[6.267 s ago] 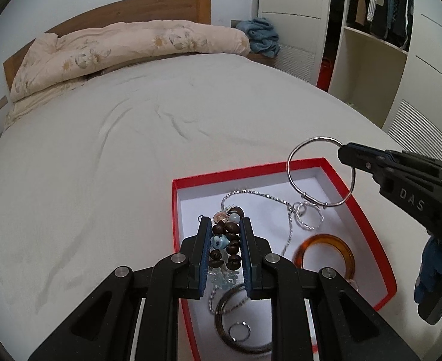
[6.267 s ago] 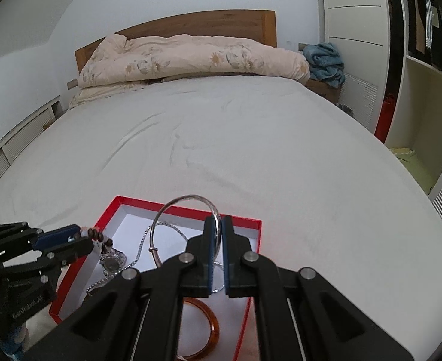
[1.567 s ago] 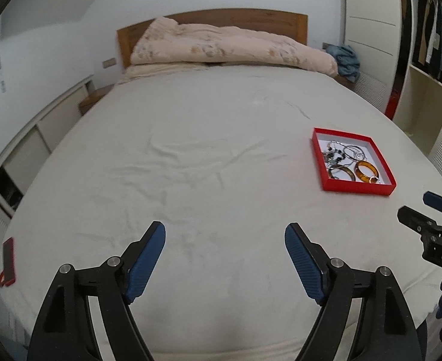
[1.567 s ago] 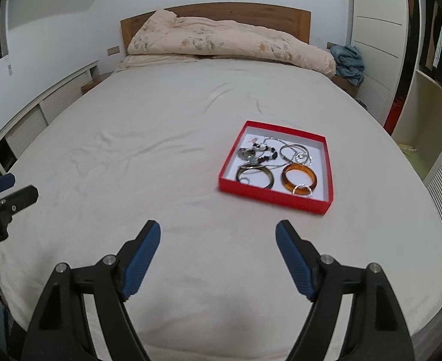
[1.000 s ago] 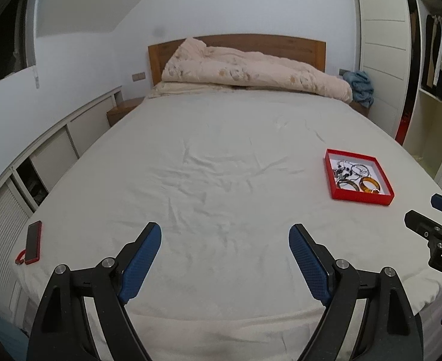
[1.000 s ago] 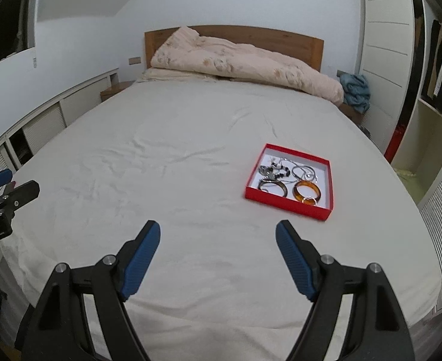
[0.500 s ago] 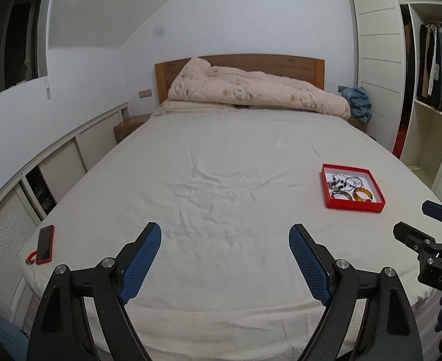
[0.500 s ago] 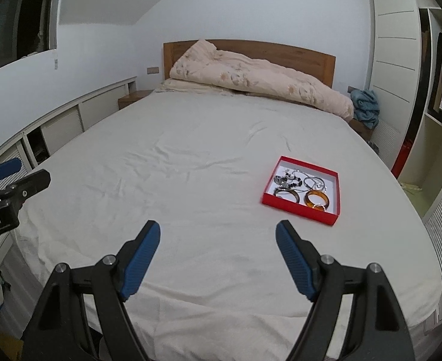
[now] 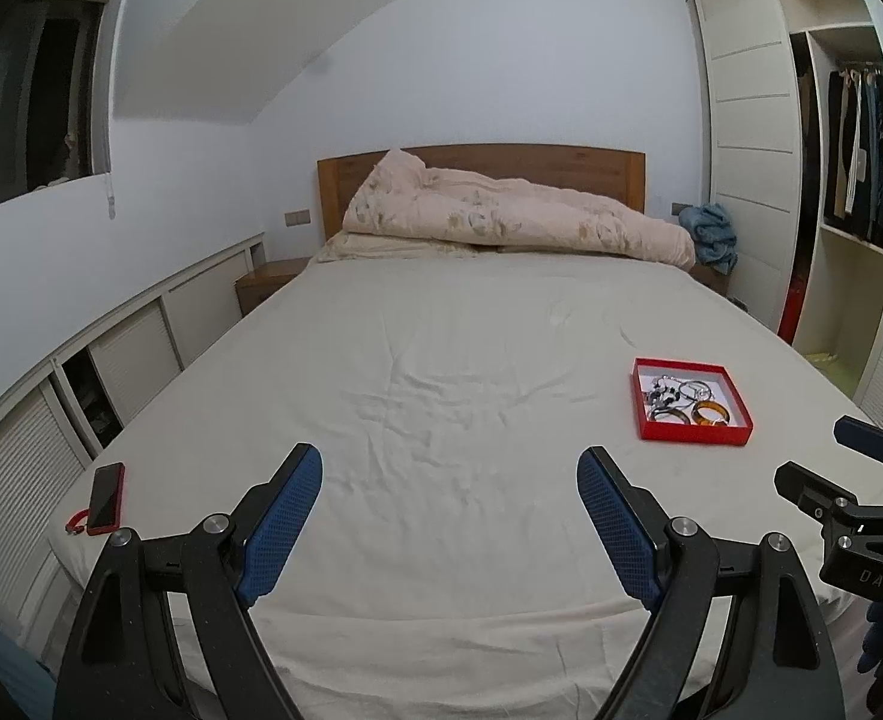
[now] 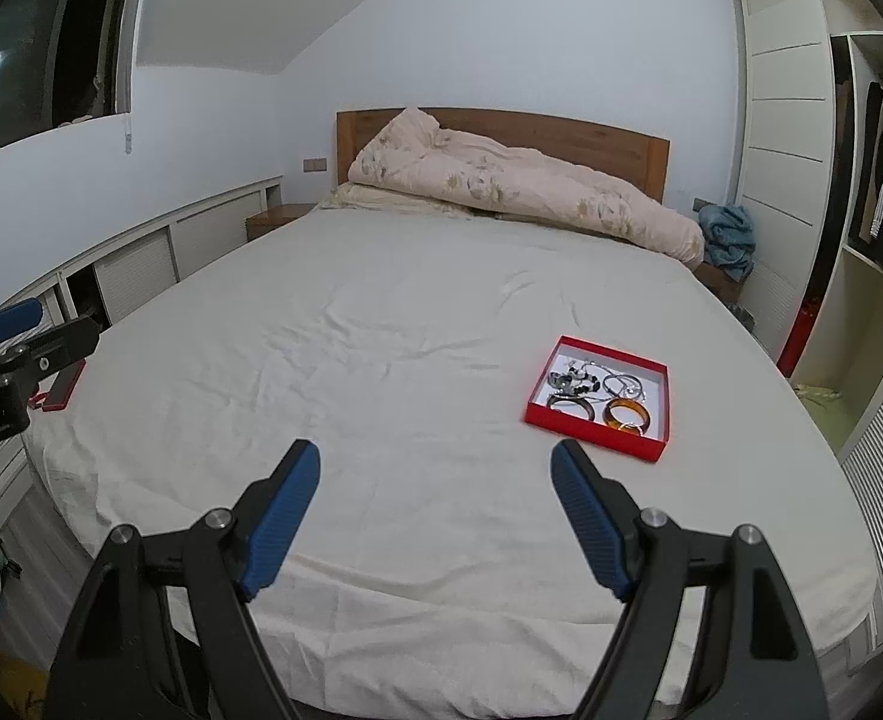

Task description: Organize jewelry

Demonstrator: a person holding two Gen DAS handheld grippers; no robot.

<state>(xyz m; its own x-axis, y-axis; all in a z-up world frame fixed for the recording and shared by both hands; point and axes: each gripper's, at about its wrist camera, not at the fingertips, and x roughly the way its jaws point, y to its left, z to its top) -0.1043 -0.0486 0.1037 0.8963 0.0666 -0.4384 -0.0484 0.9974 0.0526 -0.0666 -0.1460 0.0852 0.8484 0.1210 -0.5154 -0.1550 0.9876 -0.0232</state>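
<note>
A red jewelry box (image 9: 690, 433) (image 10: 591, 432) lies on the right side of the bed. It holds an amber bangle (image 10: 626, 413), a dark bangle (image 10: 570, 402), a silver ring chain (image 10: 624, 385) and a bead bracelet (image 10: 579, 383). My left gripper (image 9: 450, 480) is wide open and empty, far back at the foot of the bed. My right gripper (image 10: 435, 474) is wide open and empty, also well short of the box. Each gripper shows at the edge of the other's view.
The white bed sheet (image 9: 441, 396) spreads wide. A rolled duvet (image 9: 501, 216) lies by the wooden headboard. A red phone (image 9: 106, 497) lies at the bed's left corner. Low cabinets run along the left wall, a wardrobe (image 9: 849, 180) stands at right.
Both grippers let go of the bracelet and ring into the box, opened, and pulled far back from the box to the foot of the bed.
</note>
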